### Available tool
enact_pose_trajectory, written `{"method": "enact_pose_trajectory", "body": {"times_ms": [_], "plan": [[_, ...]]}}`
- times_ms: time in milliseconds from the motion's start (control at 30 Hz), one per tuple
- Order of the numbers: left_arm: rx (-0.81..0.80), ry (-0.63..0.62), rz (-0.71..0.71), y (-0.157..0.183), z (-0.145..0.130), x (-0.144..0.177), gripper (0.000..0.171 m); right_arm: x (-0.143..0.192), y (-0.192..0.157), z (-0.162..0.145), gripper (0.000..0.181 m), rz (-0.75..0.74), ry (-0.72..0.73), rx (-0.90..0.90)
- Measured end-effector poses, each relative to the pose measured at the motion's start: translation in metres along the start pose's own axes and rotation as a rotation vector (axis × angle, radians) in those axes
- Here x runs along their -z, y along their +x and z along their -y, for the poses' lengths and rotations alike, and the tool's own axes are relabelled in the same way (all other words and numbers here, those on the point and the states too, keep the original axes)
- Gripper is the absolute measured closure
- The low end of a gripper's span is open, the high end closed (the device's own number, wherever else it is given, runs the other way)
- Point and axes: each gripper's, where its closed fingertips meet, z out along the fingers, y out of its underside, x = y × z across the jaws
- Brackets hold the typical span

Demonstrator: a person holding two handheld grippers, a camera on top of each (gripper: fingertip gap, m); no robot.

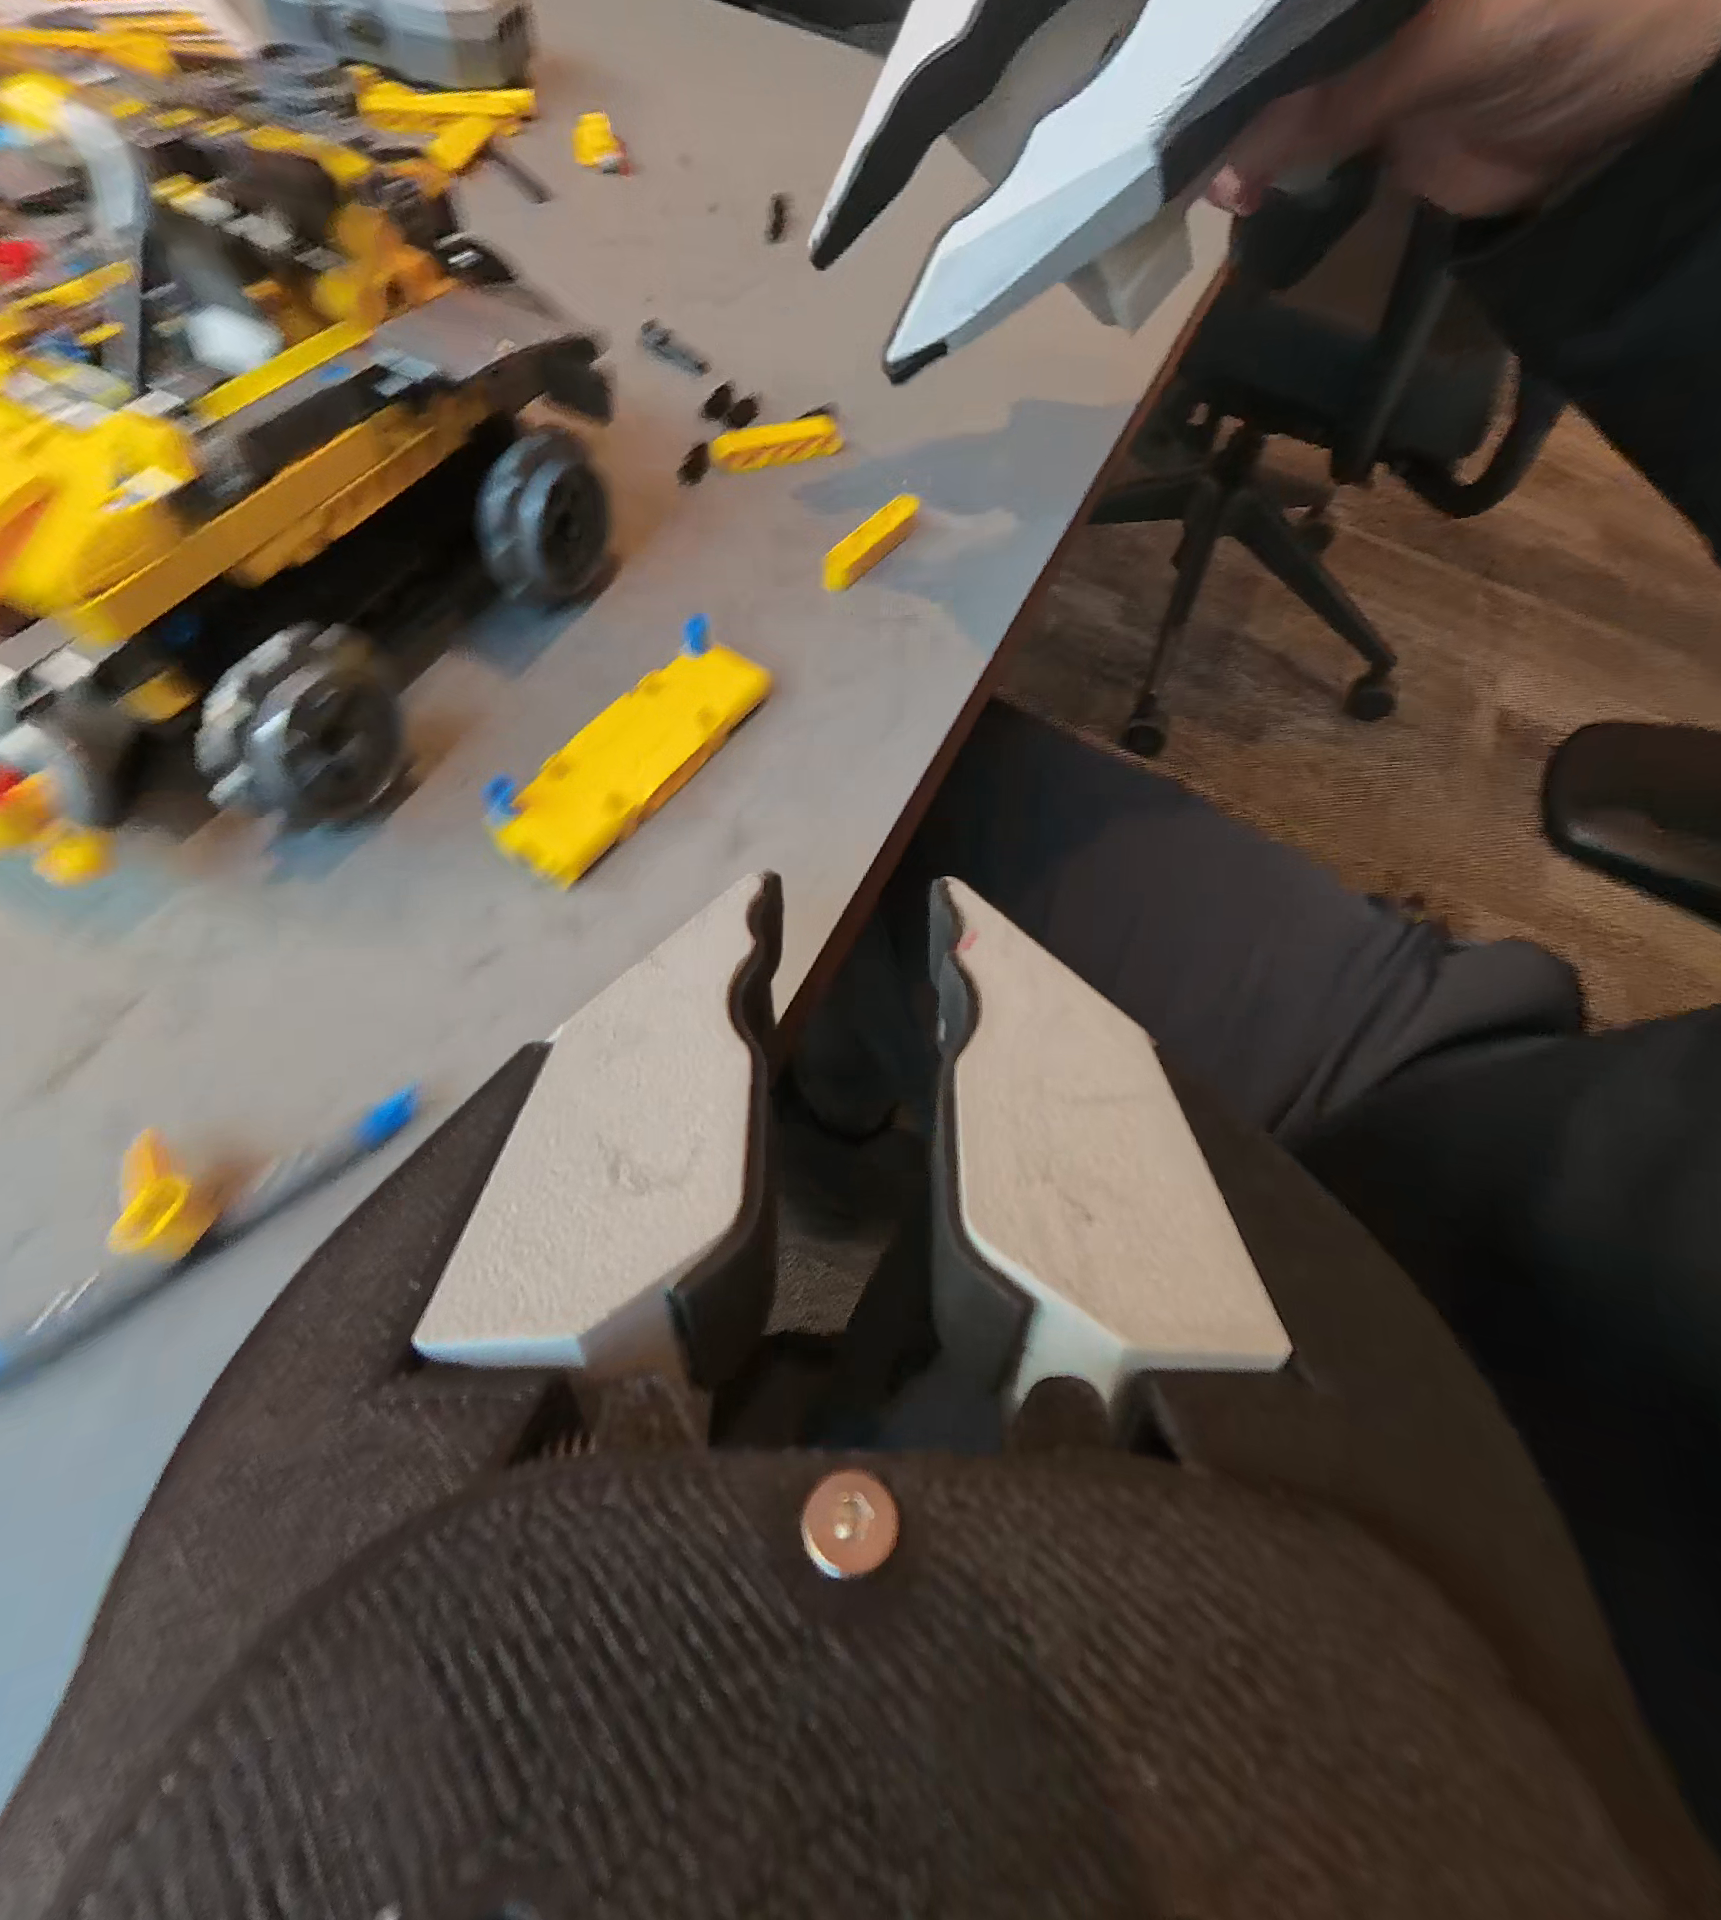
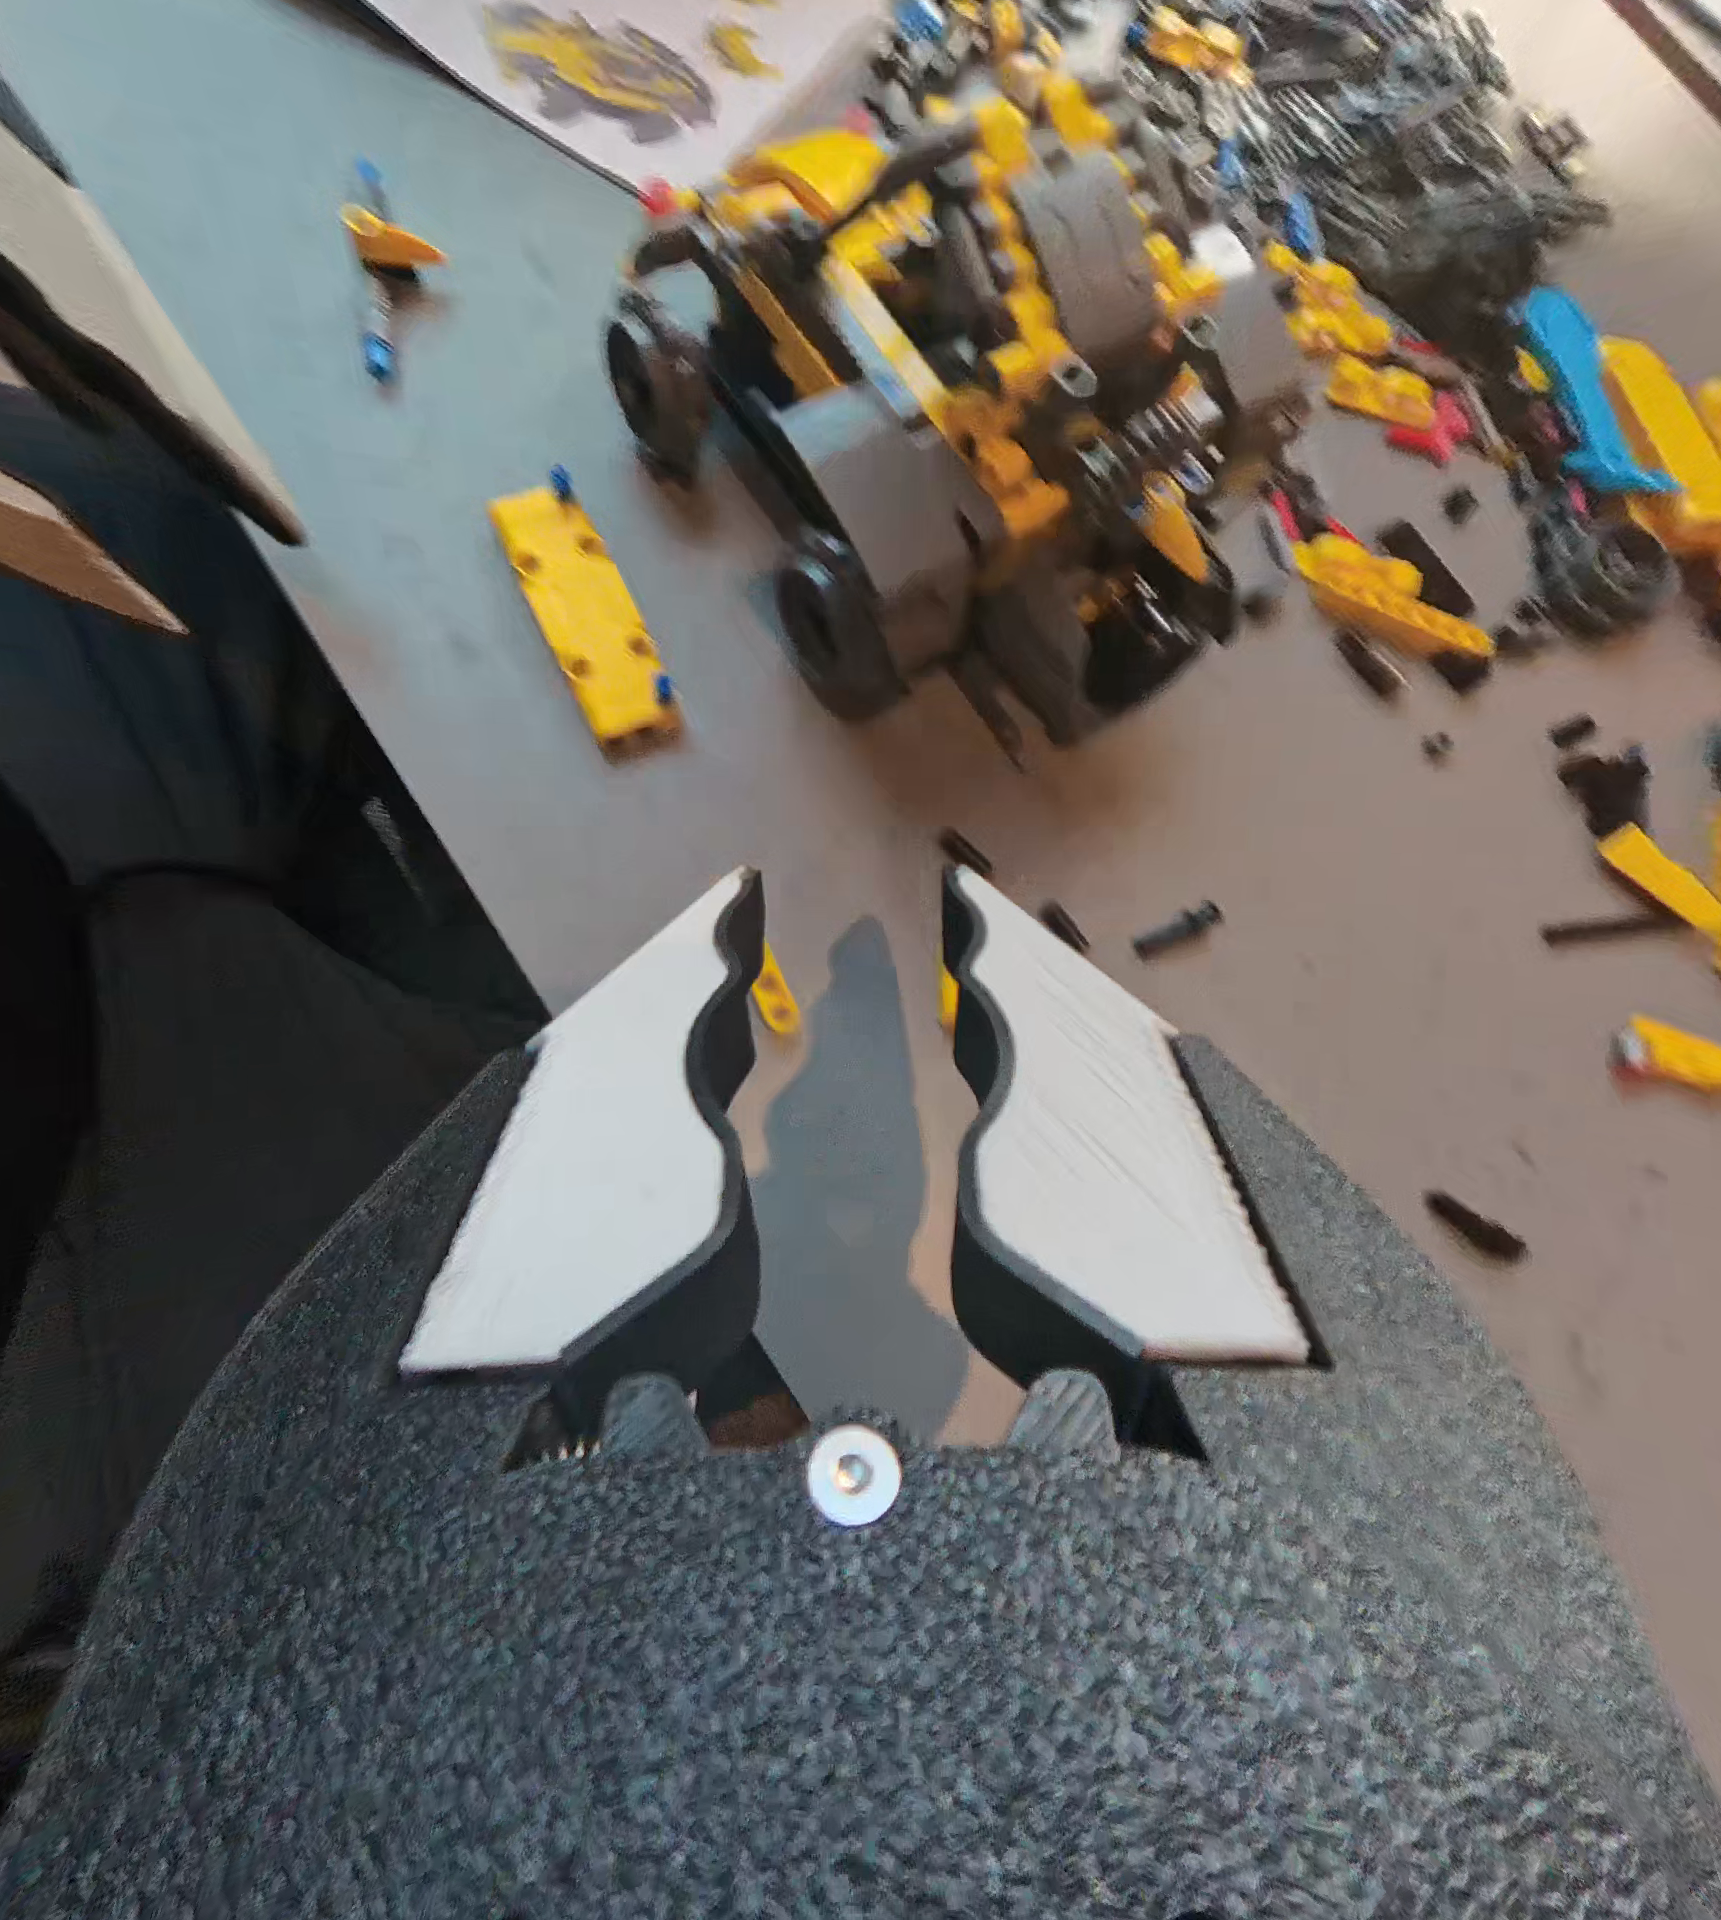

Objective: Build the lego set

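Jaws of left gripper (image 1: 856, 904) and right gripper (image 2: 851, 894) spread, empty, yellow panel (image 2: 586, 613) on grey table (image 2: 243, 208) ahead

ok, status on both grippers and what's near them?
Left gripper open, empty, over table edge. Right gripper open, empty, above small yellow beam. Yellow toy truck and yellow panel ahead, untouched.

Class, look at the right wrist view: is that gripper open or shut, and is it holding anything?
Open and empty. The right gripper has a clear gap between its fingers, showing bare table and shadow.
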Motion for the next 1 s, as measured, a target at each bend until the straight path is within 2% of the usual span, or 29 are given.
{"method": "enact_pose_trajectory", "body": {"times_ms": [200, 333, 500, 633, 767, 900, 1000], "plan": [[-0.027, -0.041, -0.075, 0.021, 0.013, -0.034, 0.146, 0.036, 0.053, -0.052, 0.148, -0.151, -0.043, -0.117], [-0.041, -0.068, -0.059, 0.016, 0.013, -0.042, 0.146, 0.038, 0.073, -0.065, 0.15, -0.2, -0.026, -0.197], [-0.018, -0.079, -0.037, 0.009, 0.006, -0.038, 0.148, 0.028, 0.085, -0.065, 0.152, -0.171, 0.0, -0.251], [-0.015, -0.114, -0.021, 0.007, -0.006, -0.035, 0.148, 0.018, 0.078, -0.06, 0.154, -0.077, 0.013, -0.242], [-0.016, -0.113, -0.008, 0.006, -0.01, -0.033, 0.151, -0.001, 0.05, -0.047, 0.16, 0.078, 0.02, -0.252], [0.0, -0.105, -0.014, 0.007, -0.011, -0.031, 0.152, -0.014, 0.044, -0.052, 0.172, 0.067, -0.037, -0.188], [-0.007, -0.107, -0.019, 0.008, -0.012, -0.03, 0.153, -0.016, 0.042, -0.052, 0.171, 0.079, -0.048, -0.16]]}}
